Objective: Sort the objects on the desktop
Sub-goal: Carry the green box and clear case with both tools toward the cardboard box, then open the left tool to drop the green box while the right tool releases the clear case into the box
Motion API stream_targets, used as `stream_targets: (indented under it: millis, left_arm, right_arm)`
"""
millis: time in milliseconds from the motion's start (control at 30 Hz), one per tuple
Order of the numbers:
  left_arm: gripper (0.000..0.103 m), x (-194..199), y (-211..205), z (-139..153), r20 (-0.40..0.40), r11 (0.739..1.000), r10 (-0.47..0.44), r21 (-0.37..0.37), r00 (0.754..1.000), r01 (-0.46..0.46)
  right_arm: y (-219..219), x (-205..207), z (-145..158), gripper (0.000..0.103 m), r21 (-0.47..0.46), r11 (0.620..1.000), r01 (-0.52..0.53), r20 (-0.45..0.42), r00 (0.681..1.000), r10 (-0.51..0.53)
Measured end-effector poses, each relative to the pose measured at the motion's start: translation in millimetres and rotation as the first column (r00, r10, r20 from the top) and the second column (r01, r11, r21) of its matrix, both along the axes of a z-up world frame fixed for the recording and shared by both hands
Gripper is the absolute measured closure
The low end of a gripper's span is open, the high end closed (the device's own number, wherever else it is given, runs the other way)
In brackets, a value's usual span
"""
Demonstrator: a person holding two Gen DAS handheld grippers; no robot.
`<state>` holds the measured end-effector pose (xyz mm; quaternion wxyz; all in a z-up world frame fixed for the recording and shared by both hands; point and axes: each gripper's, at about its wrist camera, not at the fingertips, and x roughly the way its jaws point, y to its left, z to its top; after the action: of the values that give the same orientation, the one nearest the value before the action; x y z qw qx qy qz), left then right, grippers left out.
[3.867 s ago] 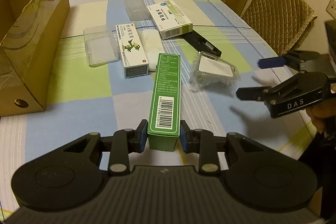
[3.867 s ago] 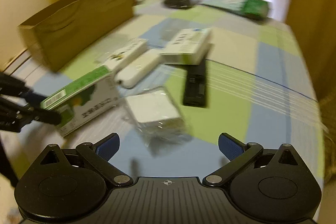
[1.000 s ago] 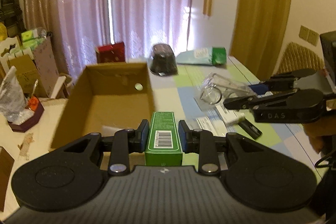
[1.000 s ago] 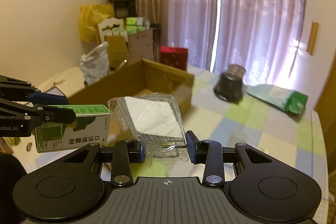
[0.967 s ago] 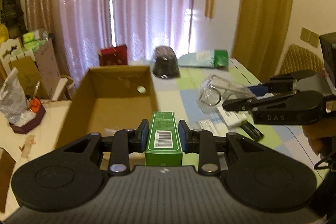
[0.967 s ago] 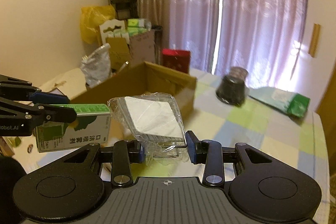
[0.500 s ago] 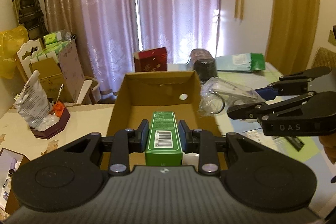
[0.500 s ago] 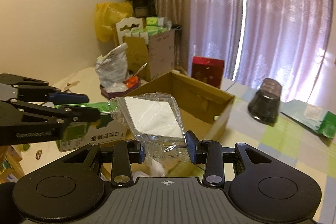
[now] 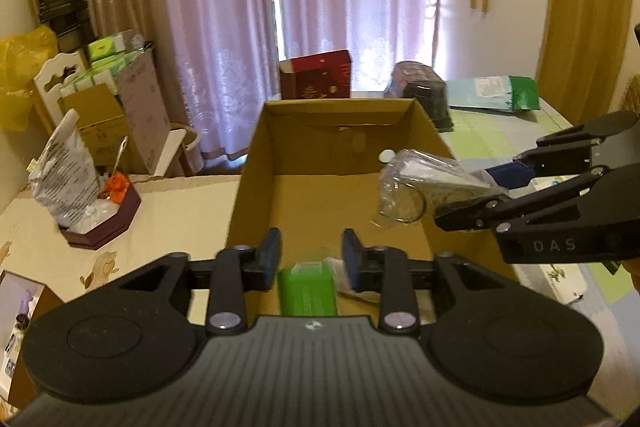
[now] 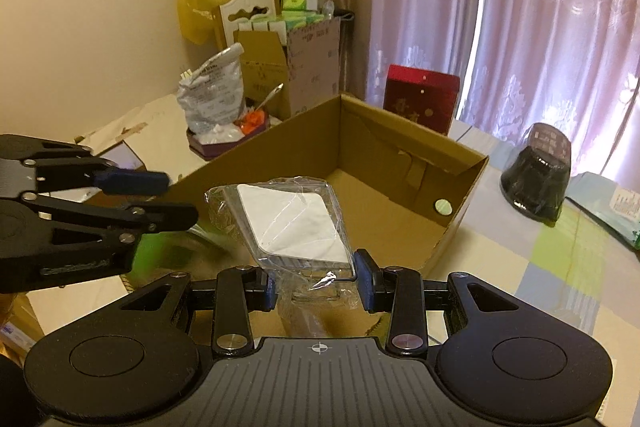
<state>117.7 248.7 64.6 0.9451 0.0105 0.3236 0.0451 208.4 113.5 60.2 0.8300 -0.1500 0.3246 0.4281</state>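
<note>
An open cardboard box (image 9: 336, 143) (image 10: 404, 135) stands in front of both grippers. My left gripper (image 9: 312, 255) is open above its near end, and the green carton (image 9: 307, 287) shows blurred just below and between the fingers, free of the pads. In the right wrist view the left gripper (image 10: 178, 199) hangs at the left with a green blur (image 10: 160, 251) under it. My right gripper (image 10: 316, 283) (image 9: 476, 197) is shut on a clear plastic packet with a white pad inside (image 10: 292, 223) (image 9: 408, 187), held over the box's right wall.
A black bowl-shaped container (image 9: 420, 95) (image 10: 536, 163) and a green pouch (image 9: 492, 93) lie on the checked tablecloth (image 10: 560, 251) behind the box. A red box (image 9: 316, 79) stands at the far end. Bags and cartons (image 10: 216, 103) crowd the side table to the left.
My left gripper has opened and let go of the green carton, which is dropping into the cardboard box. The right gripper has moved closer over the box, still holding the packet.
</note>
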Motion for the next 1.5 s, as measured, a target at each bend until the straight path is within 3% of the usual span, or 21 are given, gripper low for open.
stream_targets:
  millis: [567,633,700,1233,1433,1500]
  left_arm:
    - [0.063,-23,16,-5,0.011,0.997,0.064,-0.038,0.998,-0.064]
    - [0.063,-24,16,-5,0.013,0.997,0.066,-0.042,0.998,-0.065]
    - [0.063,-25,15,-4,0.014,0.997,0.067,-0.046,0.998,-0.067]
    - [0.058,-32,9,-3,0.003,0.996,0.068,-0.058,0.998,-0.068]
    - [0.048,-36,3,1,-0.003,0.996,0.072,-0.052,0.997,-0.072]
    - [0.039,-38,0,2,-0.006,0.996,0.079,-0.050,0.997,-0.079]
  right_arm:
    - [20,-1,-21,0.064,-0.075,0.997,0.026,-0.006,1.000,-0.026]
    - [22,-3,-21,0.034,-0.075,0.997,0.014,0.004,1.000,-0.013]
    - [22,-7,-20,0.026,-0.067,0.998,0.007,0.036,0.999,-0.005]
    - [2,-17,-12,0.026,-0.040,0.999,0.021,0.032,0.999,-0.020]
    - [-18,-24,0,0.026,-0.006,0.999,0.054,0.032,0.998,-0.054]
    - [-28,-27,3,0.026,0.007,0.997,0.073,0.031,0.997,-0.073]
